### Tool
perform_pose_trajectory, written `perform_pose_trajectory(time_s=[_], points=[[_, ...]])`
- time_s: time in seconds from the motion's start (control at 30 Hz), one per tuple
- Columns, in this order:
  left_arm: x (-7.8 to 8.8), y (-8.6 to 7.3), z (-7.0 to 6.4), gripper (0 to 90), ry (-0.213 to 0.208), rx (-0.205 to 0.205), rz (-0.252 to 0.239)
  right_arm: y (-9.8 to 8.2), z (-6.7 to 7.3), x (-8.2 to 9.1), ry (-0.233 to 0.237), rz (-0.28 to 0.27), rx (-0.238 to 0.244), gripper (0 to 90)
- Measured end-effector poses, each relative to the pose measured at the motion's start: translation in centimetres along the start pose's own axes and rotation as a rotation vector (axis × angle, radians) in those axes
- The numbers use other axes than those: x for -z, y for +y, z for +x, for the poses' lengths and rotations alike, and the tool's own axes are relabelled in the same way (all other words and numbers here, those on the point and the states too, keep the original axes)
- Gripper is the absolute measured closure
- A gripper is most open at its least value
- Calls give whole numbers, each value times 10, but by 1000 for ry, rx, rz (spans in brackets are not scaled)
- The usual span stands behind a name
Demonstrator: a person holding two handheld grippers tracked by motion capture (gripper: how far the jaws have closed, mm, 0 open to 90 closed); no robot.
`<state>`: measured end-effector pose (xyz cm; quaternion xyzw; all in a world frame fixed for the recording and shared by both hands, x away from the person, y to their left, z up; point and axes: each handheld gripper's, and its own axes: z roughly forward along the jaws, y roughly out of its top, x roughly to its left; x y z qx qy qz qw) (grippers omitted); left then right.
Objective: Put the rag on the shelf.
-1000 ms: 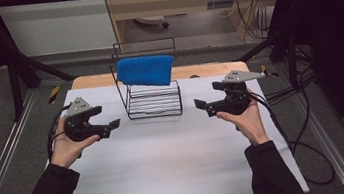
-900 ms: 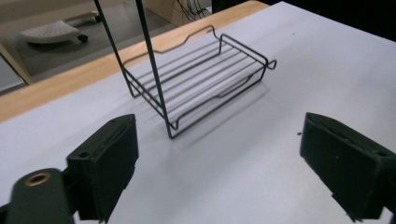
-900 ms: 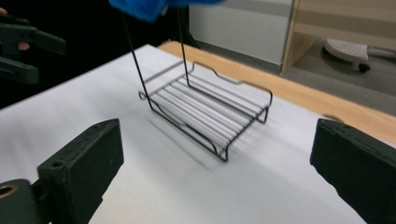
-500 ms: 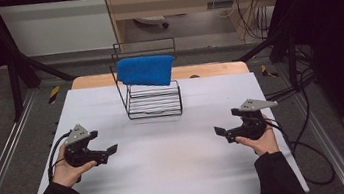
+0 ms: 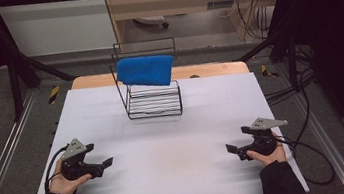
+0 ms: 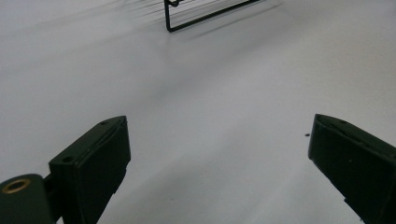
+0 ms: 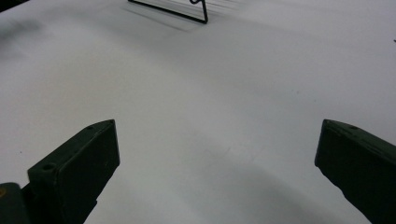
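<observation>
Left gripper (image 5: pixel 107 162): seen at the lower left of the high view, held in a hand (image 5: pixel 62 178) low over the desk; its jaws are spread wide and released, with nothing between them. In the left gripper view the two black jaws are set far apart at the bottom corners, bare desk between them.
Right gripper (image 5: pixel 230 148): seen at the lower right of the high view, held in the other hand (image 5: pixel 268 154) low over the desk; its jaws are likewise parted and released, nothing gripped. In the right gripper view the jaws are shown at the lower left and lower right, bare surface between.
Desk (image 5: pixel 176 142): a white top, covering most of the middle of the high view, with a wooden strip along its far edge.
Wire rack (image 5: pixel 154 99): a black wire frame stood upright on the far half of the desk, above the centre of the frame, well apart from both grippers; its lower corner is seen at the top of both gripper views.
Blue cloth (image 5: pixel 145 70): draped over the top of the wire rack, hanging slightly tilted, in the upper centre of the frame.
</observation>
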<state>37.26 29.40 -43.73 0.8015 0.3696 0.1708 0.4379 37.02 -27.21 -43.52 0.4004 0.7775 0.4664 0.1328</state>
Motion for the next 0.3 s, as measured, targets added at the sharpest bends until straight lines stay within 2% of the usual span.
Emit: perform_pose_trajectory(time_s=[0.13,0.3], points=[[-2,-6,-2,57,0,-27,22,-4,1,-2,-15,29,12,7],[-2,-8,-1,57,4,-11,22,-5,2,-3,-20,26,3,7]])
